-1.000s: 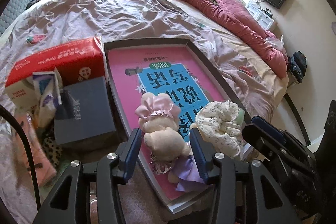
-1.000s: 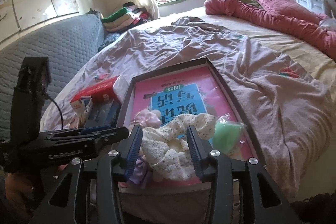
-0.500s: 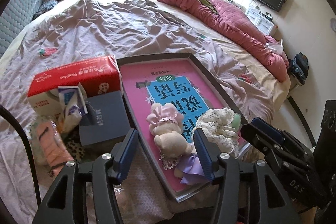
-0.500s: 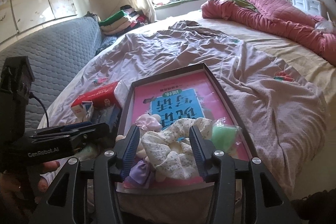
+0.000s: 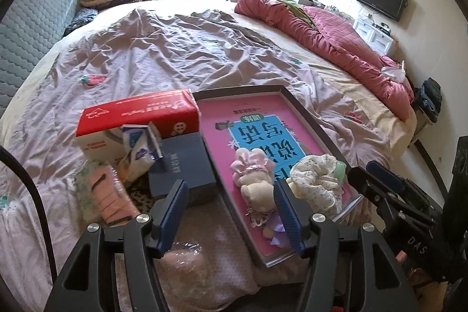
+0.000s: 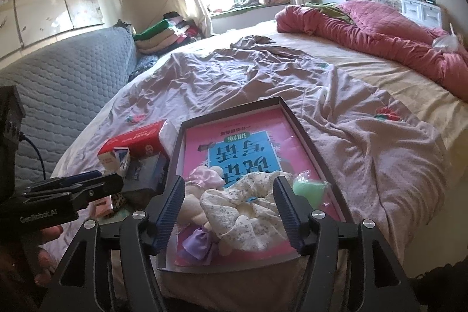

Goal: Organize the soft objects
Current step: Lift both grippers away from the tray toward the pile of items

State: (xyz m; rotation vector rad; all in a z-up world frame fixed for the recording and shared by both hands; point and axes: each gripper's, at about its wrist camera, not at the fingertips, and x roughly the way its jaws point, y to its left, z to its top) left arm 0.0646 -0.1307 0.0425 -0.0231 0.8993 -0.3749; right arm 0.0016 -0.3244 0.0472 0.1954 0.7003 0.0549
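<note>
A dark-rimmed tray [image 5: 304,110] [image 6: 298,125] lies on the bed with a pink book in it. On the book rest a small plush doll [image 5: 254,183] [image 6: 204,177] in a pink bonnet, a cream floral scrunchie [image 5: 316,180] [image 6: 245,206], a green soft piece [image 6: 310,187] and a purple bow [image 6: 199,244]. My left gripper [image 5: 231,212] hovers before the tray's near left corner, jaws opening, nothing between them. My right gripper [image 6: 229,209] has its jaws opening around the scrunchie, the pads loose of it.
Left of the tray stand a red tissue box [image 5: 137,113], a dark blue box [image 5: 181,165], a tissue packet [image 5: 137,148] and a pink packet [image 5: 108,195]. A red quilt [image 5: 321,43] lies at the bed's far right. A grey padded wall [image 6: 58,95] runs along the left.
The left gripper let go of the doll and drew back and up, its jaws wider. The right gripper's jaws spread off the scrunchie, which stays on the book.
</note>
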